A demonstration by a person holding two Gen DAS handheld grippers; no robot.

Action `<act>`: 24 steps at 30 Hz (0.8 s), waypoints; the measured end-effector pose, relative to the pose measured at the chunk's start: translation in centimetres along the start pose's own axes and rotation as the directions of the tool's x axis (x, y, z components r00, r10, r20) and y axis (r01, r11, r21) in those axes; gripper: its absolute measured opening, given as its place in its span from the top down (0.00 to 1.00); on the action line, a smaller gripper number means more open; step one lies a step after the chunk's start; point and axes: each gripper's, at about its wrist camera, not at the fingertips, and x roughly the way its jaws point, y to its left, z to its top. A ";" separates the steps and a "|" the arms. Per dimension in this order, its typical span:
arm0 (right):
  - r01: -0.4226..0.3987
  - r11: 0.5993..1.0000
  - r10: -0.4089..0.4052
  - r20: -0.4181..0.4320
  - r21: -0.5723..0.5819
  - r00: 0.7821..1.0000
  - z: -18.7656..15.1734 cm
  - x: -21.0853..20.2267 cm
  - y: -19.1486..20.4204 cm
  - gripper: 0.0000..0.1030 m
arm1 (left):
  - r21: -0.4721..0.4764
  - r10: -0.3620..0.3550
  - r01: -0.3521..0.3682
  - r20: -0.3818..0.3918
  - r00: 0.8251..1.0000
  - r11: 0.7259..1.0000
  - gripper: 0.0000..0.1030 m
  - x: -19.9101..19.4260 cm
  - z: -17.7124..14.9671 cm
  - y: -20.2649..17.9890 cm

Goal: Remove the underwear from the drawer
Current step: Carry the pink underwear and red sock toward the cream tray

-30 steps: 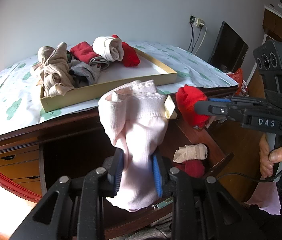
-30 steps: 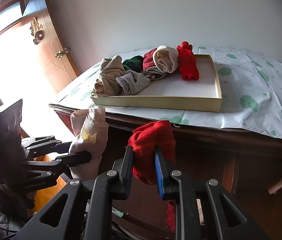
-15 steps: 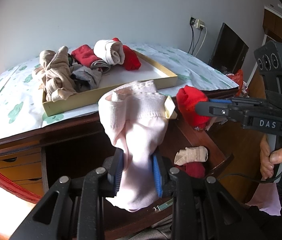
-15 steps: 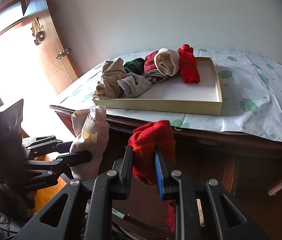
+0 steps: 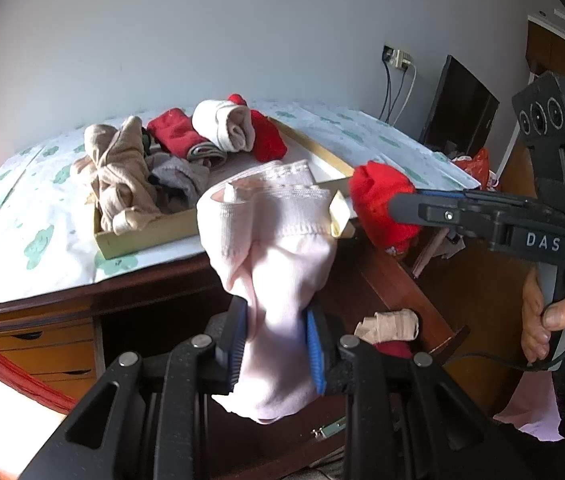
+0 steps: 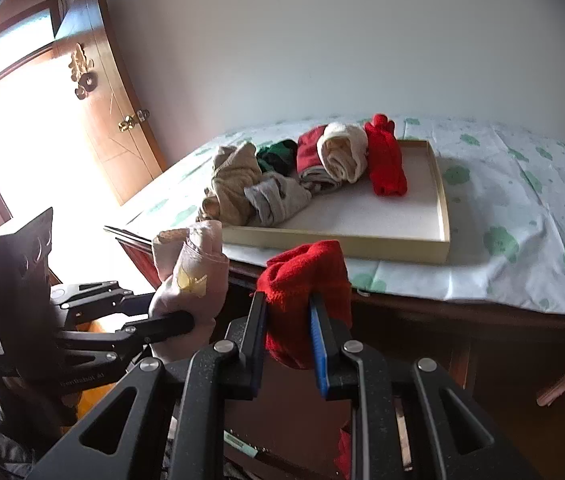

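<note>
My left gripper [image 5: 276,344] is shut on a pale pink rolled underwear [image 5: 272,240], held up in front of the dresser edge; it also shows in the right wrist view [image 6: 190,276]. My right gripper [image 6: 288,332] is shut on a red rolled underwear [image 6: 306,280], seen from the side in the left wrist view [image 5: 382,208]. Both are held above the open drawer [image 5: 422,300], where a beige roll [image 5: 388,324] and a red piece [image 5: 392,348] lie. A shallow cream tray [image 6: 440,204] on the dresser top holds several rolled garments [image 6: 274,184].
The dresser top is covered by a white cloth with green prints [image 6: 522,216]. A dark monitor [image 5: 462,108] and wall socket with cables [image 5: 398,60] stand at the far right. A wooden door [image 6: 110,120] and bright window lie left. Small closed drawers [image 5: 38,356] sit lower left.
Both grippers have risen and moved closer to the dresser top with their garments still held; the tray sits lower and nearer in both views.
</note>
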 end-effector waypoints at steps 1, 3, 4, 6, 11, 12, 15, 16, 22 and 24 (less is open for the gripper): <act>0.000 1.000 0.000 0.005 -0.002 1.000 0.2 0.0 0.1 0.79 | -0.001 0.001 -0.001 0.003 1.000 1.000 0.76 0.0 0.2 0.1; 0.002 1.000 -0.001 0.017 -0.008 1.000 0.6 -0.1 0.3 0.79 | 0.001 0.006 -0.006 0.009 1.000 1.000 0.76 0.1 0.6 0.1; 0.002 1.000 -0.002 0.022 -0.009 1.000 0.8 -0.1 0.3 0.79 | 0.002 0.008 -0.008 0.014 1.000 1.000 0.76 0.1 0.8 0.1; 0.007 1.000 -0.006 0.033 -0.010 0.999 1.4 -0.1 0.4 0.79 | 0.002 0.009 -0.009 0.028 1.000 1.000 0.76 0.0 1.4 0.2; 0.014 1.000 -0.014 0.063 0.003 0.998 2.7 0.4 0.2 0.79 | -0.010 0.018 -0.017 0.046 0.999 1.000 0.76 0.6 2.9 0.7; 0.017 1.000 -0.017 0.069 0.009 0.997 3.1 0.6 0.0 0.79 | -0.014 0.023 -0.023 0.048 0.999 1.000 0.76 0.8 3.3 0.9; 0.017 0.999 -0.020 0.083 0.041 0.996 4.0 1.4 -0.5 0.79 | -0.027 0.033 -0.032 0.057 0.998 0.999 0.76 1.4 4.4 1.4; 0.017 0.999 -0.021 0.087 0.048 0.996 4.2 1.5 -0.7 0.79 | -0.028 0.038 -0.036 0.061 0.997 0.999 0.76 1.6 4.7 1.5; 0.044 0.995 -0.054 0.112 0.087 0.992 5.8 3.6 -1.6 0.79 | -0.043 0.071 -0.068 0.062 0.996 0.997 0.76 3.7 6.4 2.0; 0.045 0.994 -0.056 0.113 0.104 0.992 6.2 4.3 -2.0 0.79 | -0.048 0.080 -0.077 0.059 0.995 0.996 0.76 4.6 6.8 2.1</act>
